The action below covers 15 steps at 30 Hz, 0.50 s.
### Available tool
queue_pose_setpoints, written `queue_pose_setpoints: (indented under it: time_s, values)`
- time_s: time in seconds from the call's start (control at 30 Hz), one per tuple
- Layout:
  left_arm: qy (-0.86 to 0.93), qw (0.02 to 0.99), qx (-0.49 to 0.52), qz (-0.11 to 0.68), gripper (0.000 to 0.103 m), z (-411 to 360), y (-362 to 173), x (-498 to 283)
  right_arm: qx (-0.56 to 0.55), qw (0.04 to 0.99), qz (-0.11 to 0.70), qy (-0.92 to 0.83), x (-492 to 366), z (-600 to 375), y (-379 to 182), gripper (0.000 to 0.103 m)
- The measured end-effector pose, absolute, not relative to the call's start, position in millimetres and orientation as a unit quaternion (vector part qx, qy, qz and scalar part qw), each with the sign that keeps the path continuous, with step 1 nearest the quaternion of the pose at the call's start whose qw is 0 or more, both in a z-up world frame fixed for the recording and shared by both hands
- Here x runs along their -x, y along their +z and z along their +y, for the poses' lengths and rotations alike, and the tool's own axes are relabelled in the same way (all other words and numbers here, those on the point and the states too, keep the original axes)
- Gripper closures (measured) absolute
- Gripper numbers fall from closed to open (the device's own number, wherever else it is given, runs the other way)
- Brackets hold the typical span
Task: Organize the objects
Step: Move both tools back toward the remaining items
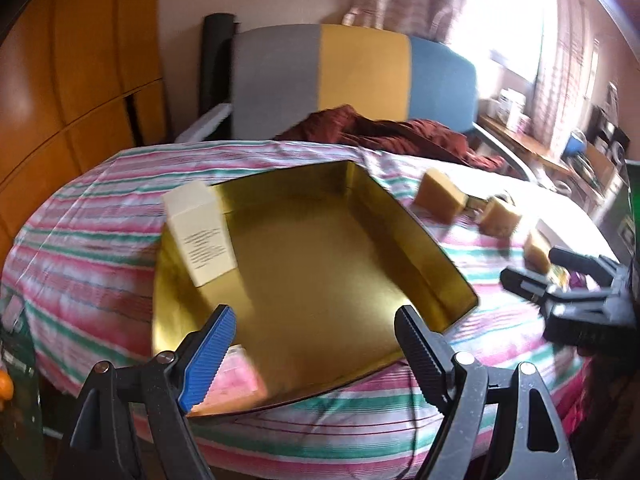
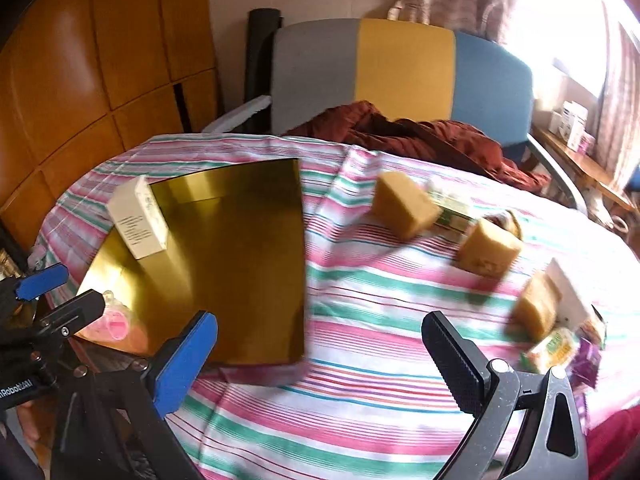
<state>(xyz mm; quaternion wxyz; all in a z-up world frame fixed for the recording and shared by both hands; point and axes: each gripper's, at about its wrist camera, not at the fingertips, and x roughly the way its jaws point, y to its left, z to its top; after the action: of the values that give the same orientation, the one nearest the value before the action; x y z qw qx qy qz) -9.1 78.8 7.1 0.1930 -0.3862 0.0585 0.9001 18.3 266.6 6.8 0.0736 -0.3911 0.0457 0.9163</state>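
On the striped cloth, right of the tray: three tan blocks in a loose row, none in the tray yet.
Tray: gold tray [image 2: 240, 248], shallow, walls on the far and right sides, its long axis running away from you; it sits on the left half of the striped tablecloth [image 2: 360, 400].
Already in tray: cream carton [image 1: 200, 232] against the far-left corner, tilted; pink-lidded tub [image 2: 116, 324] at the near-left corner, blurred.
Blocks: far tan block [image 2: 404, 208], middle tan block [image 2: 488, 252], near tan block [image 2: 536, 312]; the row runs from far-centre towards near-right, well apart from the tray wall.
Small packets: green-printed packet [image 2: 556, 350] and a purple one just beside the near block; too blurred to name closer.
Right gripper [image 2: 320, 360]: jaws wide apart, nothing between them; it hangs over bare cloth just right of the tray's near corner.
Left gripper [image 1: 312, 344]: jaws wide apart, empty, over the tray's near edge.
Nearer hand: your right. The near tan block lies ahead and to the right of its black finger; the left gripper has the whole tray between it and the row.
Judgement: take a block with the right, then carry it leftward over the tray's right wall.
Risk: the near block touches the packets, so a wide closing may catch them too.
Background: chair with grey, yellow and blue back, dark red cloth on its seat.
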Motion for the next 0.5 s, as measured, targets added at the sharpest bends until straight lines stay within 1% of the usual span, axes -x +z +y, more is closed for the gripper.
queue_pose_setpoints:
  time_s: [0.2, 0.43, 0.47, 0.5]
  values:
    - [0.881, 0.254, 0.391, 0.077, 0.021, 115, 5, 8, 0.394, 0.151, 0.094, 0.902, -52, 343, 15, 0.000]
    - [0.828, 0.371, 0.401, 0.122, 0.021, 183, -3, -7, 0.382, 0.256, 0.144, 0.876, -106, 444, 37, 0.000]
    - [0.816, 0.393, 0.403, 0.130, 0.022, 197, -5, -12, 0.381, 0.268, 0.152, 0.872, -113, 456, 39, 0.000]
    - [0.807, 0.408, 0.405, 0.135, 0.025, 207, -8, -16, 0.381, 0.278, 0.158, 0.868, -120, 466, 40, 0.000]
